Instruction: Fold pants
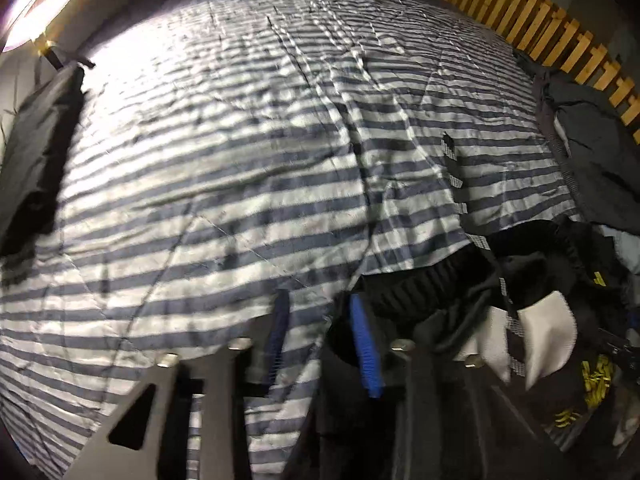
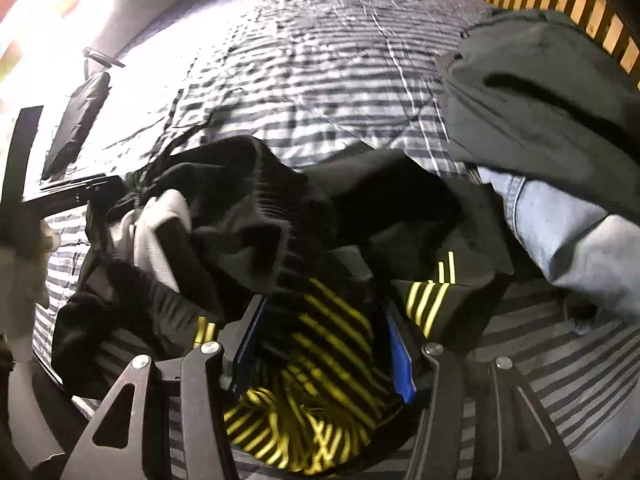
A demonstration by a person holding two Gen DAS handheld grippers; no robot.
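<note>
Black pants [image 2: 248,204] with yellow stripes lie crumpled in a heap on the striped bedspread [image 2: 304,80], a white pocket lining [image 2: 160,224] turned out. My right gripper [image 2: 324,352] is open right over the heap, and striped cloth bunches between its blue pads [image 2: 400,360]. In the left wrist view the same pants [image 1: 440,280] sit at lower right. My left gripper [image 1: 322,338] is open at their left edge. Its right pad [image 1: 366,344] is against the black cloth, and bare bedspread [image 1: 240,160] shows between the fingers.
A grey garment [image 2: 540,100] and light blue jeans [image 2: 560,232] lie to the right of the pants. Another dark garment [image 1: 36,152] hangs at the bed's left edge. A wooden slat rail [image 1: 540,20] runs along the far right. Bright light [image 1: 40,4] glares top left.
</note>
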